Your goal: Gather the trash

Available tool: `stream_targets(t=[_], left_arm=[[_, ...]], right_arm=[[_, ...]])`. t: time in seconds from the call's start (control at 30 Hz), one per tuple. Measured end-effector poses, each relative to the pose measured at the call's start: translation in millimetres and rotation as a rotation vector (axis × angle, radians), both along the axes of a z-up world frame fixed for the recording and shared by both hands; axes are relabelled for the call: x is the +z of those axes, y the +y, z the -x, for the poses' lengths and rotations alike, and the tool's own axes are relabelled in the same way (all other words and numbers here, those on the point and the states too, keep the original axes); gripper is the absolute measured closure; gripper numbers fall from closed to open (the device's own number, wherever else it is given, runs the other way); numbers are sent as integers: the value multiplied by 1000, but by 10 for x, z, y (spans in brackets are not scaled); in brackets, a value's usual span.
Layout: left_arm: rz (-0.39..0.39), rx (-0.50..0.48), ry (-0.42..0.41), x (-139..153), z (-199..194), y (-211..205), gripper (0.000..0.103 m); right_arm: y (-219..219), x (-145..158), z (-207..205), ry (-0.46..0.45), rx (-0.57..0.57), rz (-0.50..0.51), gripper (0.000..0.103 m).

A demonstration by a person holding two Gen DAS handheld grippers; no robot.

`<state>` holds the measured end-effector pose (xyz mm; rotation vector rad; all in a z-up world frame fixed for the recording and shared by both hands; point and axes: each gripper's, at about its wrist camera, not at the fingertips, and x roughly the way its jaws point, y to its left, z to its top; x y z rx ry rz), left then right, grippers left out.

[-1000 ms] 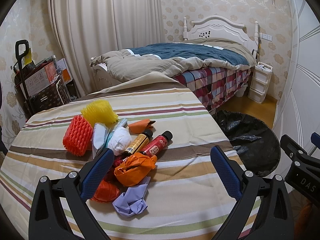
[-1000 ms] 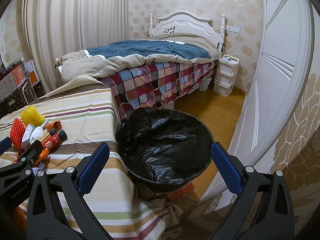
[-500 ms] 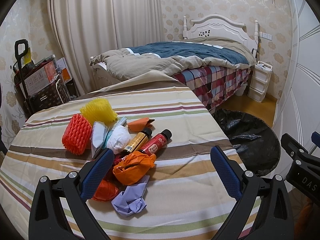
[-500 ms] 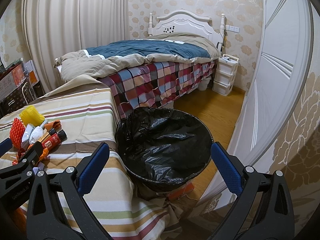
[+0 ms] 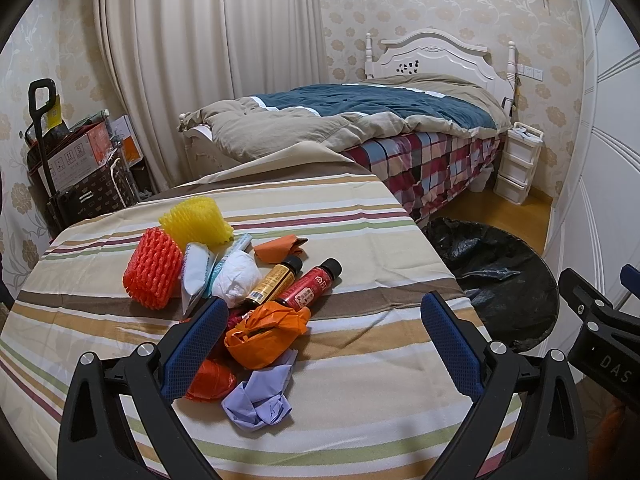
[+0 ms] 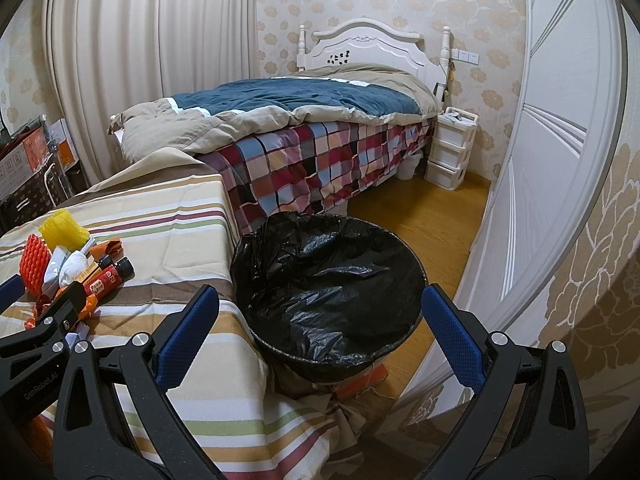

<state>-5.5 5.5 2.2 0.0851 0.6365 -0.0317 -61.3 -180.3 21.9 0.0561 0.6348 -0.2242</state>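
Several pieces of trash lie in a heap on the striped table, left of the black-lined bin standing beside it. The left gripper hovers above the heap, jaws spread and empty. The right gripper hangs above the bin, jaws also spread.

The worktop, under a striped cloth, carries a heap left of centre: far, a yellow foam net and red foam net; two small bottles mid-heap; near, an orange bag and crumpled lilac paper. On the floor right, a black-lined bin touches the cloth.
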Motion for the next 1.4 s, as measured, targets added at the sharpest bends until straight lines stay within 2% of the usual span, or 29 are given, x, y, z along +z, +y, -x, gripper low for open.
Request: stream_targets(t=[0.47,0.67,0.77,0.9,1.0,1.2,1.4], left_arm=[[1,-8,10,-91,53,-61,7],[-4,-7,27,-89,115,-17,17],[2,4,41,-62,106,107,18],[1,35,44,-47,144,338,19],[-4,70,64,-67,181,563,29],[0,148,97,-145,258,975,30],[28,160,124,-223,309,1138,30]], right_arm=[[9,30,-8,8,1,1,4],[60,-99,15,13,9,-4,9],[125,-84,11,26,25,-10,18],[224,-87,42,33,44,-11,19],[313,-83,76,36,66,-10,19],[512,-89,63,56,117,-19,19],[647,-100,90,71,147,-13,19]])
